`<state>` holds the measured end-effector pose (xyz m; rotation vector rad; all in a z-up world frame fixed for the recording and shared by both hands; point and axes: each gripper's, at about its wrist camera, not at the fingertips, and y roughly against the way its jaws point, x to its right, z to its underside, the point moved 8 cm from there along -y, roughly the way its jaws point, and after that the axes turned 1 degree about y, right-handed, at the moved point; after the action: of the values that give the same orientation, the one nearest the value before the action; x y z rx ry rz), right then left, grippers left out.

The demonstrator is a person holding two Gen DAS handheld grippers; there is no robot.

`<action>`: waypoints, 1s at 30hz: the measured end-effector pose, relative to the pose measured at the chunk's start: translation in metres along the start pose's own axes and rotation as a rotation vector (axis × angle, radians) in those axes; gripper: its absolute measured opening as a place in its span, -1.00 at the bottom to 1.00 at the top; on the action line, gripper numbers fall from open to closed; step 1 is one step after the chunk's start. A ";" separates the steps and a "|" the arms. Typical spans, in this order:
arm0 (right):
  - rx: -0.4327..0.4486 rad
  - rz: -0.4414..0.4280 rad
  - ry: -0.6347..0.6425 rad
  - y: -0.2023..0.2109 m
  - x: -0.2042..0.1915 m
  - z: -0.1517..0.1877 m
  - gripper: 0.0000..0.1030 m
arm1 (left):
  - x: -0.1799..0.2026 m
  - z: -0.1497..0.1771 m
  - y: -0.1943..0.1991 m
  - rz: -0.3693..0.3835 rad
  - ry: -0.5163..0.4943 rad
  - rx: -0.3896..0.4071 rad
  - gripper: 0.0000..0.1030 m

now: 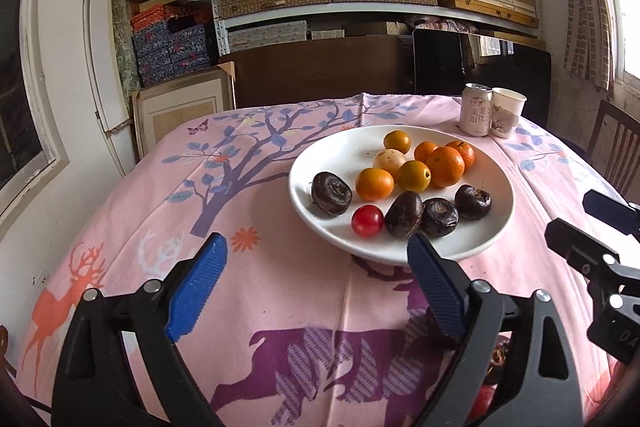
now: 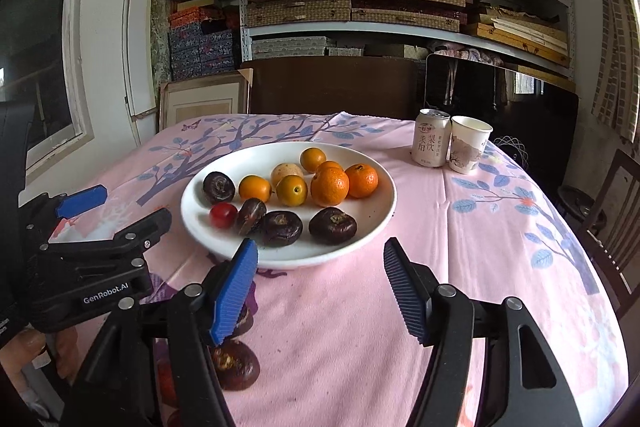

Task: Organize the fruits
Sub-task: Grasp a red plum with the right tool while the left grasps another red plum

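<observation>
- Nearest the cameras, the left gripper (image 1: 316,247) and the right gripper (image 2: 320,251) both hang with fingers spread wide, holding nothing.
- Just beneath the right gripper, loose dark brown water chestnuts (image 2: 234,367) lie on the pink printed tablecloth (image 2: 480,247): likely hard and light, best pinched across the flat sides.
- Farther off, the white ceramic plate (image 2: 382,211) holds more chestnuts, a small red tomato (image 2: 223,215) that probably bruises easily, and smooth oranges (image 2: 330,187).

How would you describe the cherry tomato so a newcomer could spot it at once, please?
Find the white plate on the pink tablecloth. At its near left edge, beside the dark water chestnuts, lies the cherry tomato: the only red, glossy and smallest fruit there.
</observation>
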<state>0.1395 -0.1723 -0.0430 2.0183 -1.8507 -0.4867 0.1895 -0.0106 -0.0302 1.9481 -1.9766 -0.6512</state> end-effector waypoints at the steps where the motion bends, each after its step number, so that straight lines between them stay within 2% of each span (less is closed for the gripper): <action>1: 0.002 -0.008 -0.008 0.005 -0.001 0.004 0.31 | -0.003 0.002 0.006 -0.013 0.004 0.012 0.81; 6: -0.013 -0.042 -0.001 0.023 -0.009 0.025 0.35 | -0.017 0.013 0.029 -0.046 0.032 0.043 0.88; 9: -0.005 -0.042 0.022 0.029 -0.013 0.029 0.44 | -0.024 0.018 0.037 -0.047 0.050 0.051 0.91; 16: -0.022 -0.101 0.033 0.044 -0.022 0.039 0.48 | -0.032 0.022 0.038 -0.045 0.079 0.037 0.91; 21: -0.019 -0.153 0.067 0.060 -0.034 0.046 0.62 | -0.031 0.022 0.037 -0.042 0.078 0.035 0.91; 26: -0.056 -0.197 0.098 0.069 -0.045 0.055 0.62 | -0.030 0.023 0.036 -0.042 0.072 0.030 0.91; 29: -0.150 -0.238 0.089 0.064 -0.048 0.069 0.61 | -0.029 0.024 0.033 -0.042 0.068 0.018 0.91; 30: -0.179 -0.257 0.087 0.064 -0.049 0.074 0.55 | -0.029 0.025 0.032 -0.043 0.066 0.015 0.91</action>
<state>0.0441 -0.1306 -0.0768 2.1262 -1.4502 -0.6012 0.1503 0.0200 -0.0317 1.9998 -1.9101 -0.5766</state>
